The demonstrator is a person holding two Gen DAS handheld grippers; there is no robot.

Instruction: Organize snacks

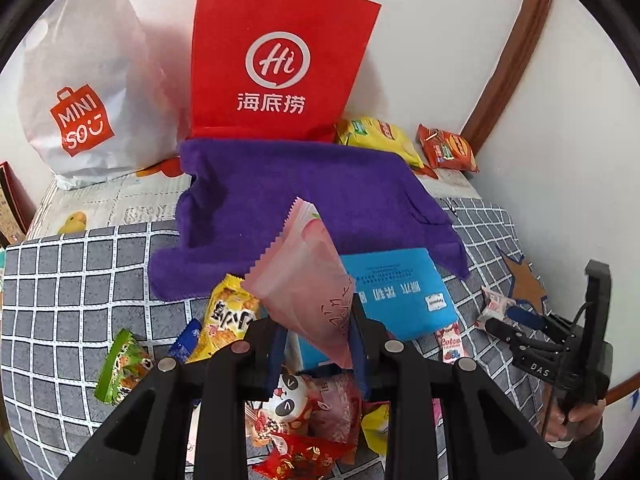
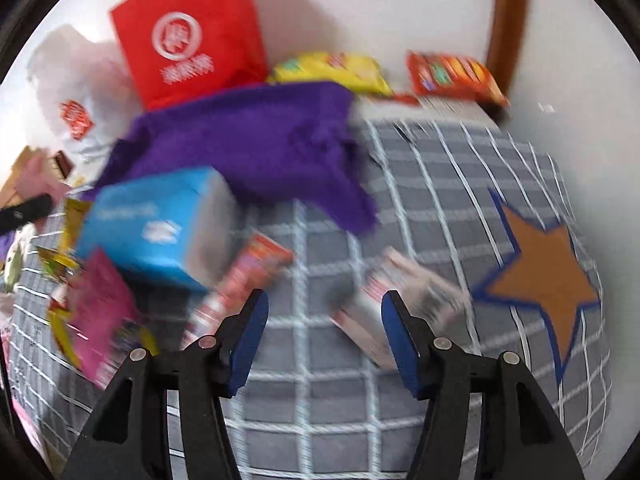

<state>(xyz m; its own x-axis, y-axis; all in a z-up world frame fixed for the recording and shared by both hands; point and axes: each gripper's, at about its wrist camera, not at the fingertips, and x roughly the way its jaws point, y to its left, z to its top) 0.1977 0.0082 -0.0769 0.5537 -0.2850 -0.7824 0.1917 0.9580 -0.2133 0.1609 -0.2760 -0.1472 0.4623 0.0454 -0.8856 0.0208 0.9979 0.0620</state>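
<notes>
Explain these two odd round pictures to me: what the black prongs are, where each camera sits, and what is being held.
Each picture comes from a fisheye camera on a hand-held two-finger gripper, looking along its fingers. A person holds one in each hand.

In the left camera's view, the left gripper is shut on a pale pink snack packet. The right gripper is open and empty, just above a small white wrapped snack.

Below is a grey checked cloth strewn with snacks, a blue box and a purple towel. A red paper bag stands behind.

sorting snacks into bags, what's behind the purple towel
Behind the purple towel stands a red paper bag, a white Miniso bag left of it. The towel covers the red bag's bottom edge.
</notes>
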